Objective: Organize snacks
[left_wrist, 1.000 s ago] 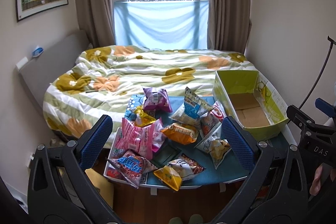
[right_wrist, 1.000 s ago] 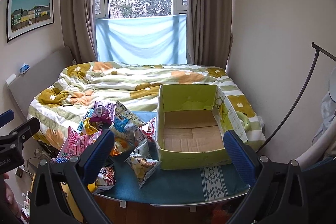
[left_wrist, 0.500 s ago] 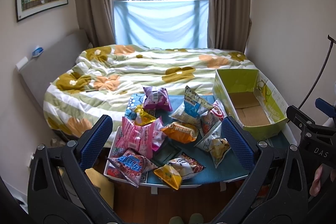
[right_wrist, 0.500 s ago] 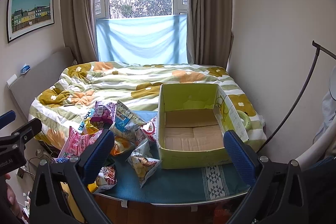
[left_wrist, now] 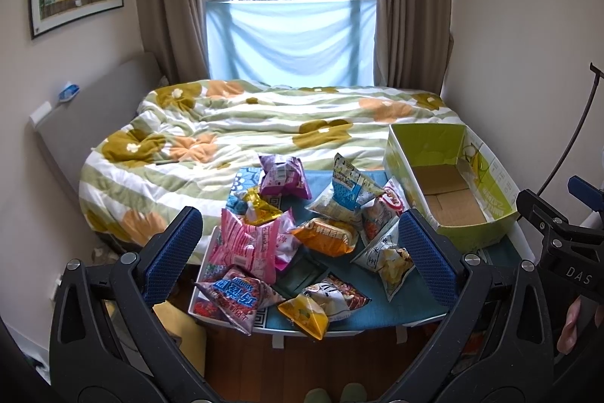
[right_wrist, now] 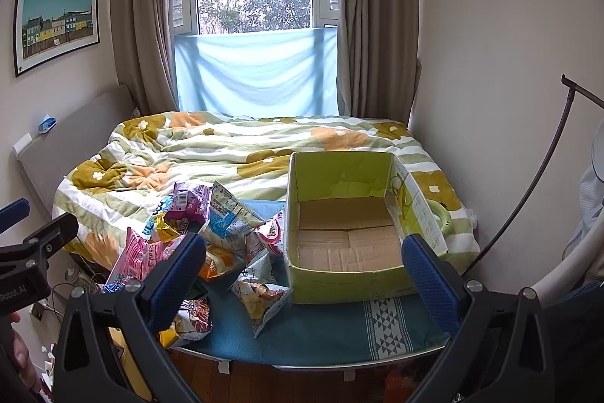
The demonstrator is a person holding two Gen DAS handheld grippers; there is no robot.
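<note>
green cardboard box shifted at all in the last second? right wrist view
No. In the right wrist view the green cardboard box keeps its place against the patterned strip on the blue cloth, and it is empty.

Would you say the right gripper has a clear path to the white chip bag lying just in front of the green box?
Probably yes. The right gripper is open and empty, and the white chip bag lies at the edge of the pile beside the green box, with nothing on top of it.
</note>
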